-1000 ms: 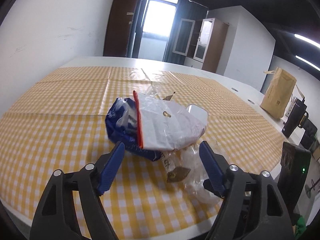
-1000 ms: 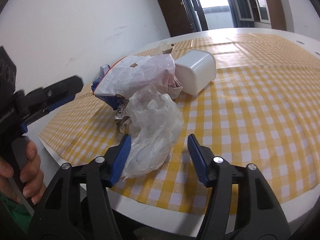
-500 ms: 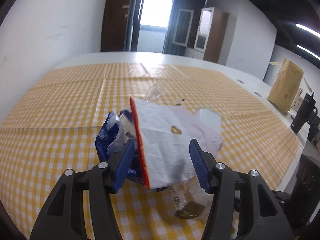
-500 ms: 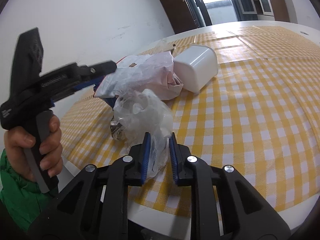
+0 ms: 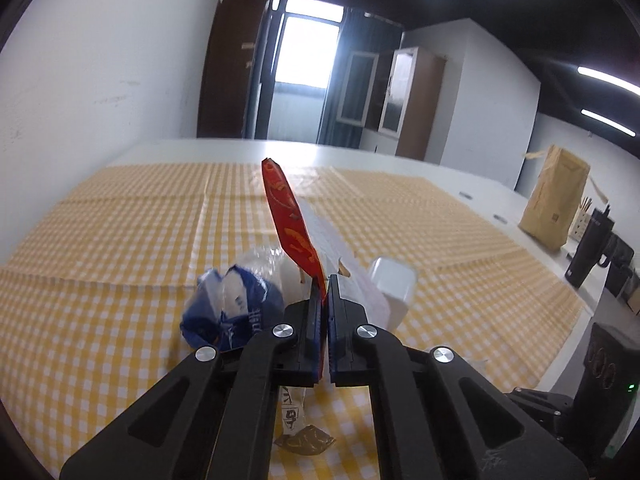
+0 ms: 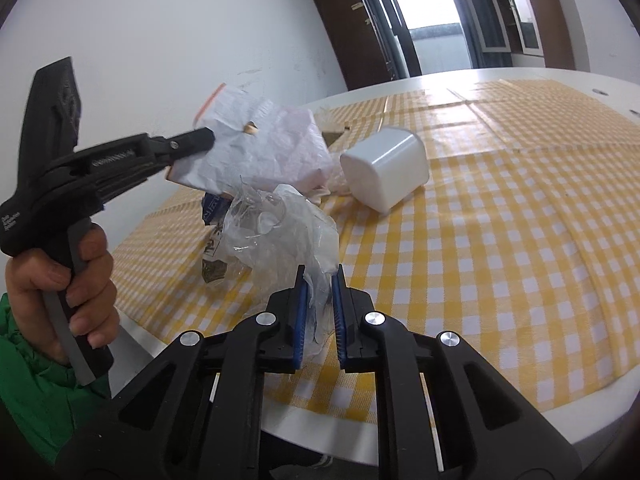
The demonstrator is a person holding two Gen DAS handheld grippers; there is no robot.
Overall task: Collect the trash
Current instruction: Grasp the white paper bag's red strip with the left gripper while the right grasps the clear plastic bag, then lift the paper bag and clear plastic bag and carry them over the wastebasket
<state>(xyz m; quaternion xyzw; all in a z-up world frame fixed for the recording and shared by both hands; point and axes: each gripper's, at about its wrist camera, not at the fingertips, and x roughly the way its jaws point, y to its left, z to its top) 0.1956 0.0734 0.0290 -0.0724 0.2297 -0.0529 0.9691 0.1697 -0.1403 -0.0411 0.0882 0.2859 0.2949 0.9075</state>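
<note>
Left gripper (image 5: 325, 280): my jaws clamp the crumpled white, red-edged wrapper (image 6: 256, 148), lifted above the table.
Right gripper (image 6: 318, 280): my jaws, just closing, pinch the crinkled clear plastic bag (image 6: 280, 236).
Tablecloth (image 6: 520, 208): yellow-checked; white plastic tub (image 6: 386, 170) lies tipped.

White table (image 6: 400, 436) covered by a yellow-and-white checked cloth (image 6: 520, 240). On the cloth: a white plastic tub (image 6: 386, 170) lying on its side, a crumpled blue wrapper (image 5: 230, 312), a small brown packet (image 5: 306, 440). A brown paper bag (image 5: 556, 204) stands on the bare tabletop.
</note>
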